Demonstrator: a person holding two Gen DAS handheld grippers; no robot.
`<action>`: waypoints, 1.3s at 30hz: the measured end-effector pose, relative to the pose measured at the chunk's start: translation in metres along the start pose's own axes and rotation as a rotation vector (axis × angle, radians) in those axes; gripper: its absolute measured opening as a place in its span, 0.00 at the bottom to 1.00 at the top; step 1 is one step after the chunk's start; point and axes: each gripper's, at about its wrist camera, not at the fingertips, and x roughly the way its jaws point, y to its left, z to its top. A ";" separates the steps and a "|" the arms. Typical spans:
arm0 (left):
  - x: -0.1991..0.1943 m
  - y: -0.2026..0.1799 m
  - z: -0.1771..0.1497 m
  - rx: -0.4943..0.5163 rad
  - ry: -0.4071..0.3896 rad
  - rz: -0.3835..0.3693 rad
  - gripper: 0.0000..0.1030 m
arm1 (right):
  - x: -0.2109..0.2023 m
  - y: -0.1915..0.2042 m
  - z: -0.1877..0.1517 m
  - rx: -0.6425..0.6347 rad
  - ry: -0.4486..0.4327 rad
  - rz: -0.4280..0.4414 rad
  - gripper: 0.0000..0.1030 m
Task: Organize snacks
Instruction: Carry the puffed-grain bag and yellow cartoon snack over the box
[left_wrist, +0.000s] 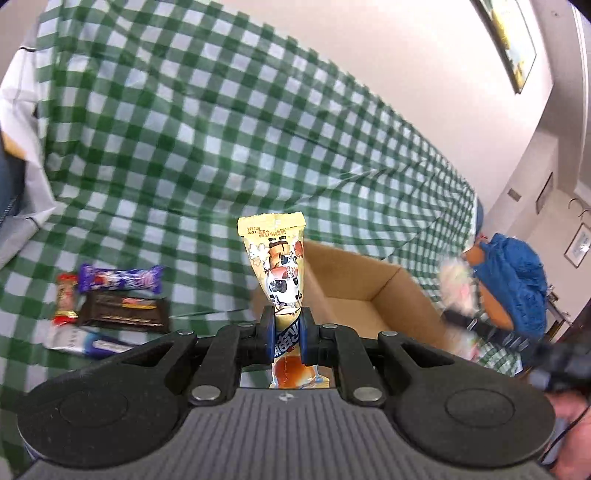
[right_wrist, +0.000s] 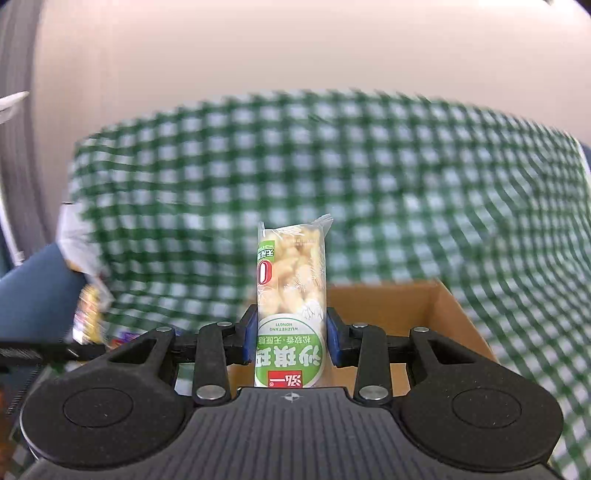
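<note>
1. Snacks: four wrapped bars (left_wrist: 110, 310) lie at the frame's lower left on the checked cloth (left_wrist: 221, 129).
2. One cardboard box (left_wrist: 369, 291) sits right of centre.
3. Left hand-held gripper (left_wrist: 287, 328) pinches one yellow packet (left_wrist: 279, 266); right hand-held gripper (right_wrist: 290, 339) pinches one green-labelled packet (right_wrist: 291, 280).

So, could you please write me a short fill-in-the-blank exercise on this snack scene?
1. The left gripper is shut on a ____ snack packet with a cartoon cow.
2. The right gripper holds a packet with a ____ label.
3. The open box is made of ____.
4. The cloth is checked white and ____.

Missing words: yellow; green; cardboard; green
</note>
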 end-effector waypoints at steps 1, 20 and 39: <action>0.002 -0.005 0.000 -0.003 -0.007 -0.012 0.13 | 0.003 -0.009 -0.005 0.027 0.027 -0.014 0.37; 0.076 -0.107 -0.019 0.084 0.002 -0.134 0.13 | -0.002 -0.072 -0.011 0.086 -0.010 -0.177 0.37; 0.122 -0.131 -0.014 0.104 0.046 -0.137 0.12 | 0.025 -0.073 -0.007 0.146 0.014 -0.289 0.37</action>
